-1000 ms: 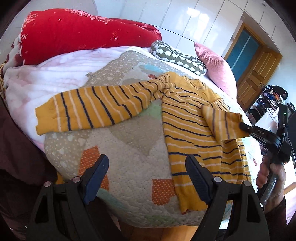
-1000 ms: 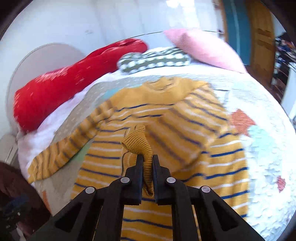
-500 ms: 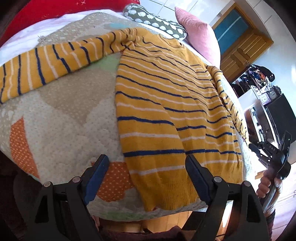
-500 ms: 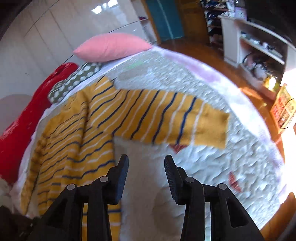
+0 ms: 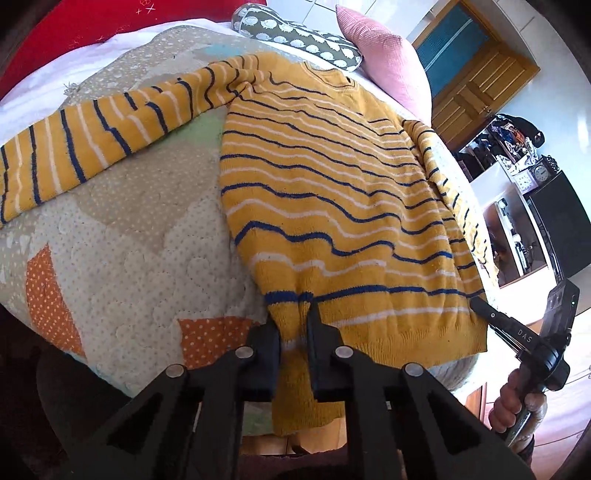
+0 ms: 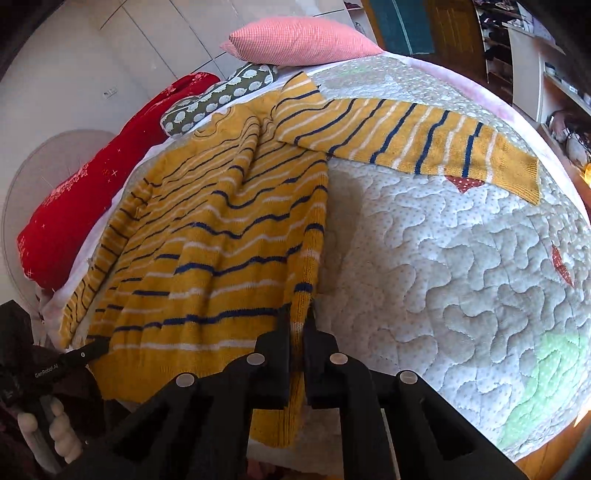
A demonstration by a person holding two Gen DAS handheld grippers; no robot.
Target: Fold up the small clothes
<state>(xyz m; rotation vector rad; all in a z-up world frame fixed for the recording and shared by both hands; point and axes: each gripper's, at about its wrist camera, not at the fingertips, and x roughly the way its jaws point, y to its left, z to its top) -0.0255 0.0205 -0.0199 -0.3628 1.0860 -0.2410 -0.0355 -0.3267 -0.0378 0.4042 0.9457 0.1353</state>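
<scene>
A yellow sweater (image 5: 332, 206) with blue and white stripes lies flat on a quilted bed cover (image 5: 122, 251), both sleeves spread out to the sides. My left gripper (image 5: 293, 325) is shut on the hem at the sweater's lower left corner. My right gripper (image 6: 297, 328) is shut on the hem at the lower right corner; the sweater (image 6: 207, 236) stretches away from it. The right gripper also shows at the right of the left wrist view (image 5: 480, 306), and the left gripper at the left of the right wrist view (image 6: 99, 345).
A red cushion (image 6: 92, 184), a spotted grey-green pillow (image 5: 295, 33) and a pink pillow (image 6: 299, 40) lie at the head of the bed. A wooden door (image 5: 476, 85) and shelves with clutter (image 5: 517, 147) stand to the right. The bed's front edge is just under both grippers.
The right gripper let go of the right sleeve, which now lies spread out. Both grippers moved to the bottom hem and closed on its two corners.
</scene>
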